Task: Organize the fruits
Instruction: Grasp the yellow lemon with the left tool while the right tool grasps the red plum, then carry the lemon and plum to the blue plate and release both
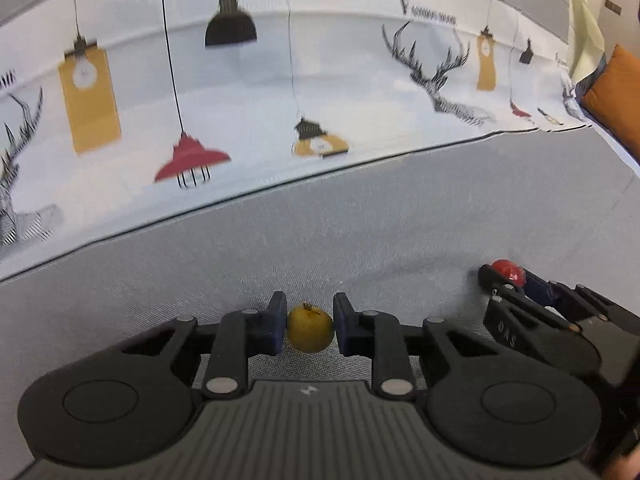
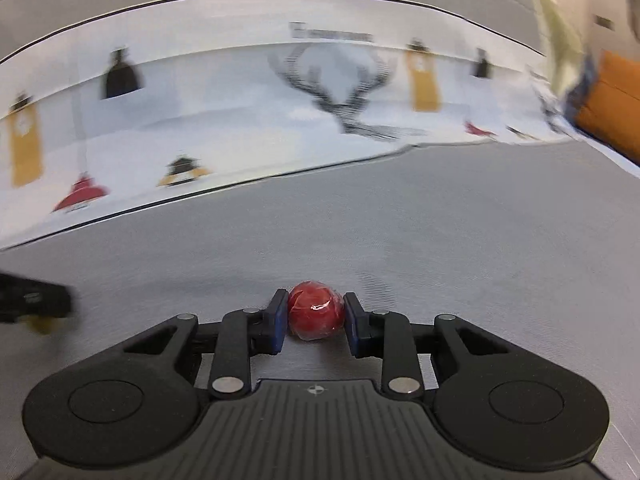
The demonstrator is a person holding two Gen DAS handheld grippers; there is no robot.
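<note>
Fruits are in both my tools at once. Between the blue pads of my left gripper (image 1: 310, 328) I see a small yellow fruit (image 1: 311, 330), round and matte, with a short brownish stem on top that points up and slightly away from the camera; it is about as wide as it is tall, so I can name no long axis. Both pads press its sides, so that tool is pinching it, over the grey fabric surface (image 1: 360, 232).

My right gripper (image 2: 316, 316) is clamped on a small red fruit (image 2: 316, 315), round as well, glossy, with creases and a bright glint as if wrapped in clear film. I can make out no stem, so I cannot tell which way it points. From the left wrist view it shows as a red dome at the tip of the other tool.

Behind lies a white printed cloth (image 1: 280, 100) with hanging lamps and stag heads. A line of dark lettering sits near its top, too blurred for me to read. An orange cushion (image 1: 616, 92) sits at the far right.
</note>
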